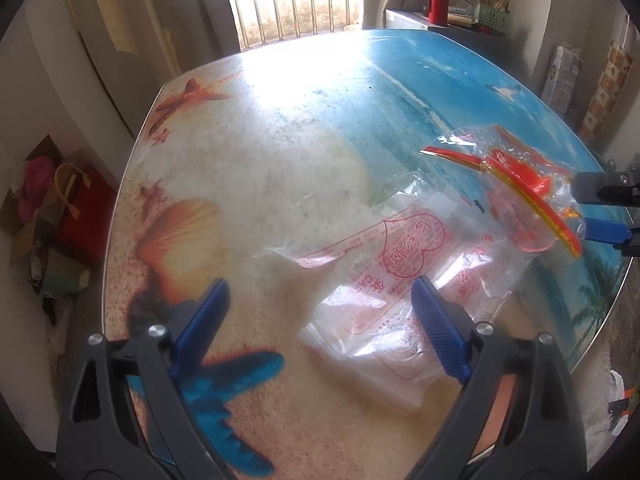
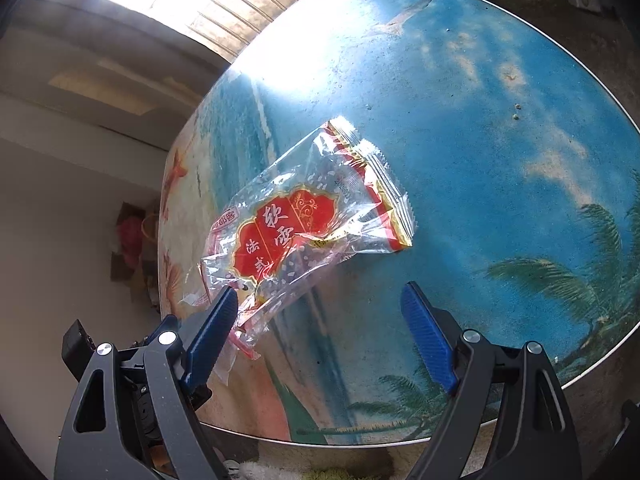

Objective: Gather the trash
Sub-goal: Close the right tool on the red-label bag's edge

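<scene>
A clear plastic bag with red print lies flat on the round beach-print table. My left gripper hangs open just above it; its right finger overlaps the bag and nothing is pinched. A crumpled clear wrapper with a red and gold label rests on the blue part of the table, beside the bag. My right gripper is open, low over the table, with the wrapper's tail against its left finger. In the left wrist view the right gripper shows at the wrapper's right side.
The table's rim runs close under the right gripper. On the floor to the left are a red gift bag and boxes. A red bottle and a green basket stand on a cabinet behind the table.
</scene>
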{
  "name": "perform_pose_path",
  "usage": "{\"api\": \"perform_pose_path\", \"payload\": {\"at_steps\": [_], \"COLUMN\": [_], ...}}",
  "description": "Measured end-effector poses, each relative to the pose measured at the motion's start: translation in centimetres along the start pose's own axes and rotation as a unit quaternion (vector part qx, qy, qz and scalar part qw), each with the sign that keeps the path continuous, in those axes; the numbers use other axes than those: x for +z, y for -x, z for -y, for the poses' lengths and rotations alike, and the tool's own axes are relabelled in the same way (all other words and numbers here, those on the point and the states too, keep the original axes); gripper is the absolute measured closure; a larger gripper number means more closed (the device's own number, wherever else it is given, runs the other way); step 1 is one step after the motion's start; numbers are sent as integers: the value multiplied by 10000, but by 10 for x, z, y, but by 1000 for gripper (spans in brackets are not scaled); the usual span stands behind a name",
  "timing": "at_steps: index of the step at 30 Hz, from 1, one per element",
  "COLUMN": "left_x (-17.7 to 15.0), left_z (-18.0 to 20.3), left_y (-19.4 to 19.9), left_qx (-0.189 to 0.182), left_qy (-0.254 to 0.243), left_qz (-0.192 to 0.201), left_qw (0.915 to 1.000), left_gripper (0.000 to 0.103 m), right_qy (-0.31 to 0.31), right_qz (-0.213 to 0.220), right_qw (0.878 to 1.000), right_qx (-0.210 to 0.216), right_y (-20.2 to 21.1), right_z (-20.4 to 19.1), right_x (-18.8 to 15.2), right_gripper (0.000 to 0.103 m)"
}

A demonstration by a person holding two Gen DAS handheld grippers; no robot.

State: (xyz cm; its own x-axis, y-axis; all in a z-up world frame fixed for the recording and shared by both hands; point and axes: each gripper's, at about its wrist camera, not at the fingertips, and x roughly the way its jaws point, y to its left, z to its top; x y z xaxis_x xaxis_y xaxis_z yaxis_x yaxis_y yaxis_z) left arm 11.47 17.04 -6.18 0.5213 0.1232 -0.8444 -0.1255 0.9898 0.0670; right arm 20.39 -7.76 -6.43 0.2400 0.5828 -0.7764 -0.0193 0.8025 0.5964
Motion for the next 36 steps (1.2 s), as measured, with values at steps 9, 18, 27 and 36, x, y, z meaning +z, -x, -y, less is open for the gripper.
{"api": "perform_pose_path", "payload": {"at_steps": [9, 18, 27, 36], "left_x": [-3, -4, -7, -9], "left_z": [-2, -1, 2, 5], "left_y": [-1, 0, 2, 2], "left_qx": [-62, -25, 0, -6], "left_qy": [23, -12, -71, -132], "left_qz": [-30, -29, -21, -22], "left_qw": [10000, 10000, 10000, 9999], "left_gripper": [15, 15, 15, 15], "right_qy": [-108, -83, -125, 272], "right_qz": [-27, 150, 241, 494], "right_qw": [9999, 9999, 9996, 9978], "right_qx": [48, 12, -56, -348], "right_y": [-4, -3, -4, 11], "right_z": [0, -2, 7, 11], "right_x": [-2, -4, -5, -8], "right_gripper": [22, 26, 63, 83]}}
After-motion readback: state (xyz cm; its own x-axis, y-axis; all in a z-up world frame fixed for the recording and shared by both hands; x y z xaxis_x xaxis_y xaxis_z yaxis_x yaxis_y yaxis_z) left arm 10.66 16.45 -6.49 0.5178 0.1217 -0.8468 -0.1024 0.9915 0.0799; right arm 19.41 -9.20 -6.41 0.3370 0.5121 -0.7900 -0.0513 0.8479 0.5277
